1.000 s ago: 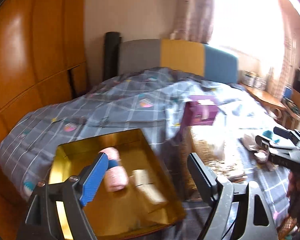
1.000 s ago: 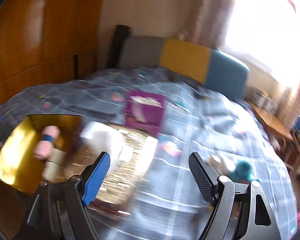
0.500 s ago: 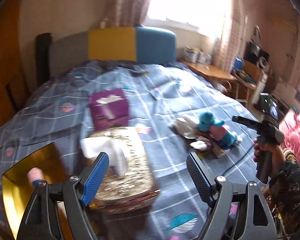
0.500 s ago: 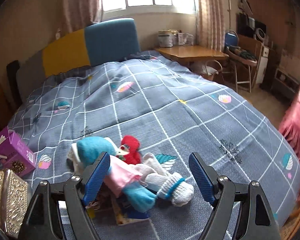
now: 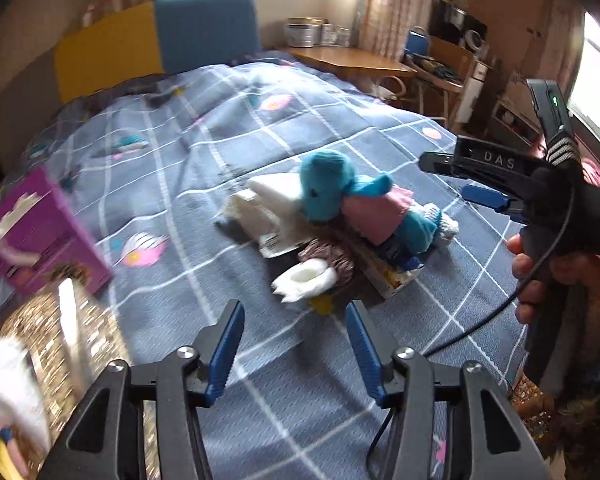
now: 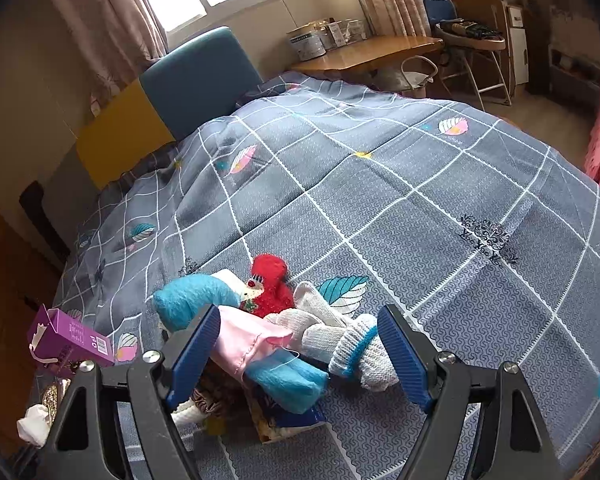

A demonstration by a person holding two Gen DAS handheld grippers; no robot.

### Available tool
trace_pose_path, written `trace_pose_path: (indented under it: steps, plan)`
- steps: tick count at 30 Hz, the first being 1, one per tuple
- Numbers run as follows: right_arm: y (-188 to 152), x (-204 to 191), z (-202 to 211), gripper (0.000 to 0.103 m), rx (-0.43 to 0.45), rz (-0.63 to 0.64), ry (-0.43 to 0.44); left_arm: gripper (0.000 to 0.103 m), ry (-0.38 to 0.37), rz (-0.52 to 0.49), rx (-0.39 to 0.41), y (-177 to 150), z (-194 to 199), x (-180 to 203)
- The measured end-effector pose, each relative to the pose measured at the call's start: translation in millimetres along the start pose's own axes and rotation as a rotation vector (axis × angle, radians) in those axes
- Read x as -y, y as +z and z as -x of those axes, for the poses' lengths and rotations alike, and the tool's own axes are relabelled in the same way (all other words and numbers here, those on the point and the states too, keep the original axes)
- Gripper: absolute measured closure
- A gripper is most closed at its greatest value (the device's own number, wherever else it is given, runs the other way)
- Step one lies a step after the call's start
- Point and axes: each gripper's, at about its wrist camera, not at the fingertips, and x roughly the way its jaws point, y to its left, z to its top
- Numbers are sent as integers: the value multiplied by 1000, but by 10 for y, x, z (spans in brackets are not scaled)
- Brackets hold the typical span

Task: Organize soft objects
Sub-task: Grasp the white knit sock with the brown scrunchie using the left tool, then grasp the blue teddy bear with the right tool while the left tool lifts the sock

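Both views swung from gold tray to soft toy pile (image 5: 340, 220) mid-bed, left hand-held gripper (image 5: 296, 344) closing, empty, right hand-held gripper (image 6: 298, 350) spread over pile, housing lettered "DAS".

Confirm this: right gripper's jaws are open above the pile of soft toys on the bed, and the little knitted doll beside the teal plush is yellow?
Not quite: the knitted doll is red, as the right wrist view shows. The right gripper is open above the pile beside the teal plush.
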Motion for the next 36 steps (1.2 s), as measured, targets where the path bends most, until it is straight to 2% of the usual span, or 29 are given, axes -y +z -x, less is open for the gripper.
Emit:
trace_pose_path:
  steps: [6, 9, 13, 15, 16, 17, 22, 25, 28, 30, 33, 36]
  plan:
    - [15, 60, -32, 21, -20, -36, 18, 55, -20, -117, -59, 235, -556, 223]
    - [19, 91, -37, 21, -23, -54, 26, 53, -55, -118, -106, 304, -801, 253]
    - [22, 123, -63, 21, -36, -74, 35, 51, -65, -111, -142, 382, -1070, 270]
    - [23, 119, -72, 21, -38, -72, 37, 57, -42, -118, -145, 378, -1141, 270]
    - [22, 115, -79, 21, -40, -70, 33, 67, -23, -125, -132, 356, -1136, 265]
    - [23, 117, -79, 21, -39, -69, 29, 69, -33, -117, -120, 330, -1105, 239]
    - [47, 174, -47, 21, -16, -89, 14, 71, -62, -9, -69, 132, -776, -4]
    - [67, 325, -9, 22, 3, -163, 7, 71, -47, 13, -55, -111, -545, -83]
    - [65, 461, -18, 23, -3, -237, 11, 71, -19, 22, -72, -397, -465, -112]
    - [59, 485, -38, 26, -16, -250, 9, 70, -25, 21, -88, -558, -493, -106]
    - [50, 392, -49, 30, -24, -205, 21, 70, -9, -11, -57, -649, -483, -72]
    - [25, 134, -61, 31, -42, -82, 80, 70, -27, 24, -46, -676, -492, -125]
